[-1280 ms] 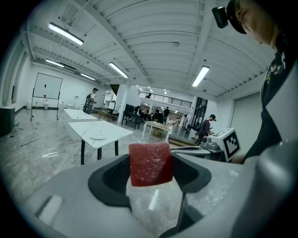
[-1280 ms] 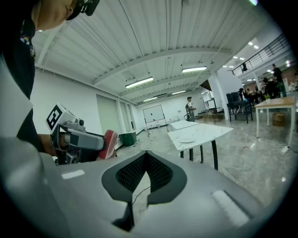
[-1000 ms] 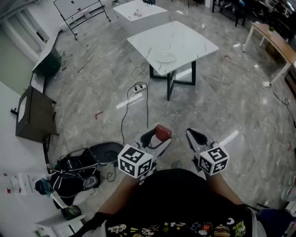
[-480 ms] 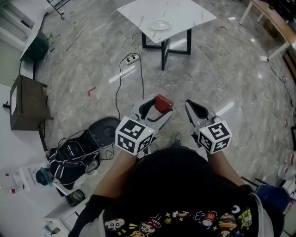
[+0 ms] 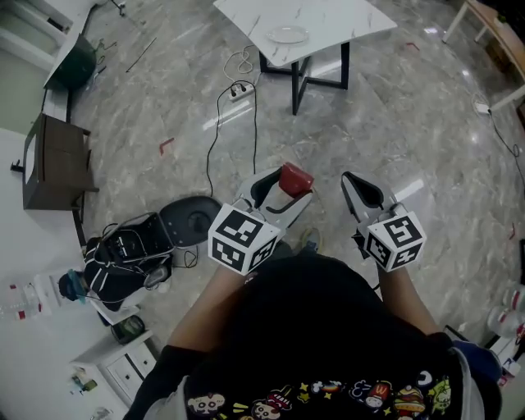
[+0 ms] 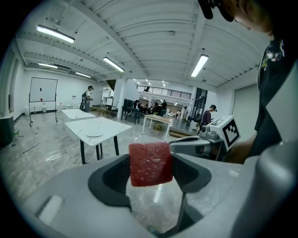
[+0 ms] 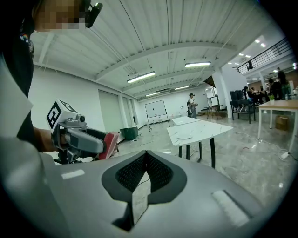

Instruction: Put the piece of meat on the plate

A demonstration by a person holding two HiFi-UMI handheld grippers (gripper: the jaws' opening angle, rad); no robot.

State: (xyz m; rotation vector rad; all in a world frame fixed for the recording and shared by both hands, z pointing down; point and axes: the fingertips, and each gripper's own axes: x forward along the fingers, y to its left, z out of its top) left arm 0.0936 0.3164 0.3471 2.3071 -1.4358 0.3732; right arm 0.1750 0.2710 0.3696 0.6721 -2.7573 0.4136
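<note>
My left gripper is shut on a red slab of meat, held upright between the jaws at waist height. The meat also shows at the left of the right gripper view. My right gripper is shut with nothing between its jaws, level with the left one. A white plate lies on a white marble table some way ahead across the floor.
A power strip with a black cable lies on the marble floor in front of the table. A black bag and a round black lid sit left of me. A brown box stands further left. Other tables and people are in the distance.
The head camera has tilted and the table now sits nearer the top edge. Both grippers keep their hold and stay side by side in front of my body.
</note>
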